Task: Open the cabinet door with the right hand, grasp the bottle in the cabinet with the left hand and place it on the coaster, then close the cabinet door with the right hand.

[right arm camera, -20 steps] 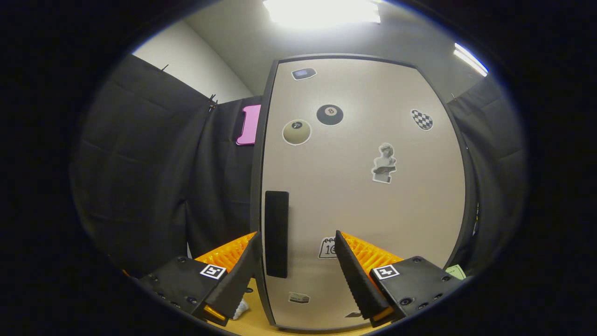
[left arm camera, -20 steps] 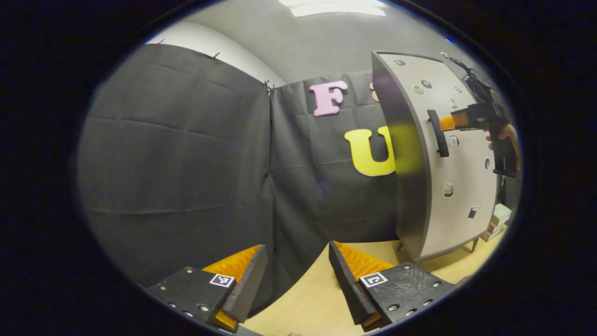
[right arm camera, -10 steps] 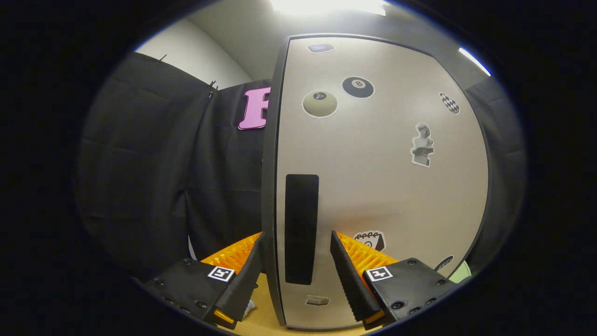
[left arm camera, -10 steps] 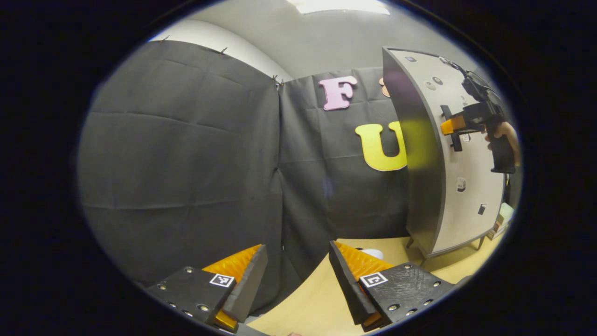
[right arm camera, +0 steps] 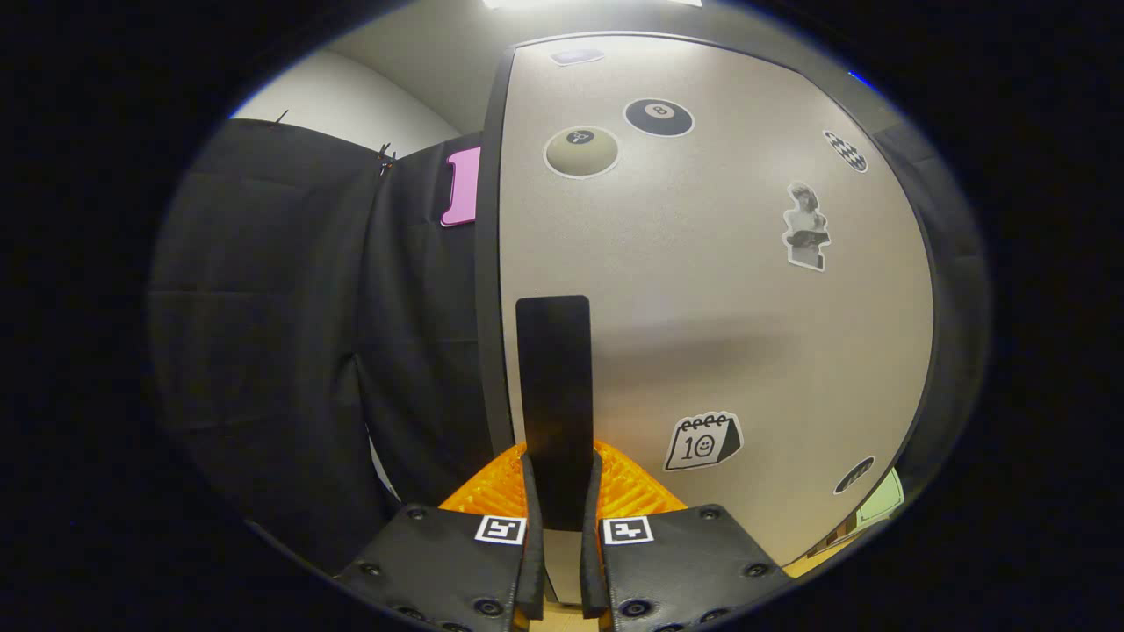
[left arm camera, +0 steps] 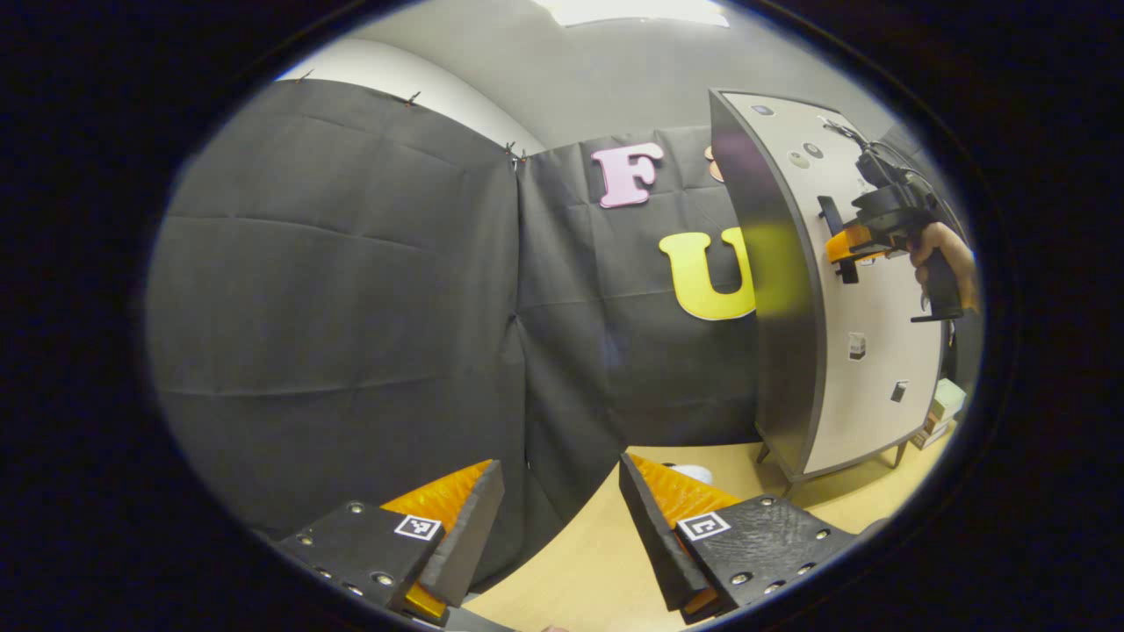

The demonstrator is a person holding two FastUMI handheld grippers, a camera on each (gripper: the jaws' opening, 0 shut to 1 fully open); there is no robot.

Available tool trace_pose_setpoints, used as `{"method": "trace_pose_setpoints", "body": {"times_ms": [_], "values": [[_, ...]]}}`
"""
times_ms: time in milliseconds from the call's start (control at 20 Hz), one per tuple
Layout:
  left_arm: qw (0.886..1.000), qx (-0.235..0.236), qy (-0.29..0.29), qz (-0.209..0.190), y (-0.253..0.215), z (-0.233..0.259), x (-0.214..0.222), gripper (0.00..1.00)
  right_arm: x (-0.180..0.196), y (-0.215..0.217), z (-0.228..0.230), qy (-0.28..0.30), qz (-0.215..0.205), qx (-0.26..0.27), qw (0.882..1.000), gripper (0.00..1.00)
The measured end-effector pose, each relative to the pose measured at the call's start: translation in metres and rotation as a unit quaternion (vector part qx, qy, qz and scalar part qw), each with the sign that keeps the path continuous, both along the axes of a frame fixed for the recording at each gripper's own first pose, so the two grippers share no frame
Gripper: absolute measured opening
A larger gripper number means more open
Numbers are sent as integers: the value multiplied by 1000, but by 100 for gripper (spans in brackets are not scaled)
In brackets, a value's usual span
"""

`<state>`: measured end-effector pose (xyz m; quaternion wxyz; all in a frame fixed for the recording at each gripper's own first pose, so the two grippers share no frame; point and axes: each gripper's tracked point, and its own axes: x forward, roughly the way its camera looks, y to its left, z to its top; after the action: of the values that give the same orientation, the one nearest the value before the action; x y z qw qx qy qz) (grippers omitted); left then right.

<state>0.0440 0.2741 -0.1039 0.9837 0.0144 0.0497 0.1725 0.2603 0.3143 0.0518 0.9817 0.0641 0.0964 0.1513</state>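
Note:
The cabinet door [right arm camera: 702, 290] is beige with several stickers and is closed flat against the dark frame. Its black vertical handle [right arm camera: 553, 386] runs down between my right gripper's [right arm camera: 558, 478] fingers, which press on it from both sides. In the left gripper view the cabinet [left arm camera: 790, 290] stands at the right on the wooden table [left arm camera: 597, 562], and the right gripper [left arm camera: 847, 246] is held by a hand [left arm camera: 944, 254] at the handle [left arm camera: 830, 219]. My left gripper [left arm camera: 562, 509] hangs open over the table, well left of the cabinet. A white round thing [left arm camera: 694, 474] peeks just past its right finger.
Black cloth walls stand behind and to the left of the cabinet. Small boxes [left arm camera: 940, 408] lie on the table beyond the cabinet's right side. The cabinet stands on short legs [left arm camera: 896, 456].
My right gripper moved in and shut on the door handle; a second ago it was open just short of it. The left gripper barely shifted.

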Motion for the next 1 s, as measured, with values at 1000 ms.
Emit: {"method": "trace_pose_setpoints", "body": {"times_ms": [1000], "values": [[996,17,-37,-77,-145,50,2,80,-29,-18,-1,23,138,45,989,18]]}}
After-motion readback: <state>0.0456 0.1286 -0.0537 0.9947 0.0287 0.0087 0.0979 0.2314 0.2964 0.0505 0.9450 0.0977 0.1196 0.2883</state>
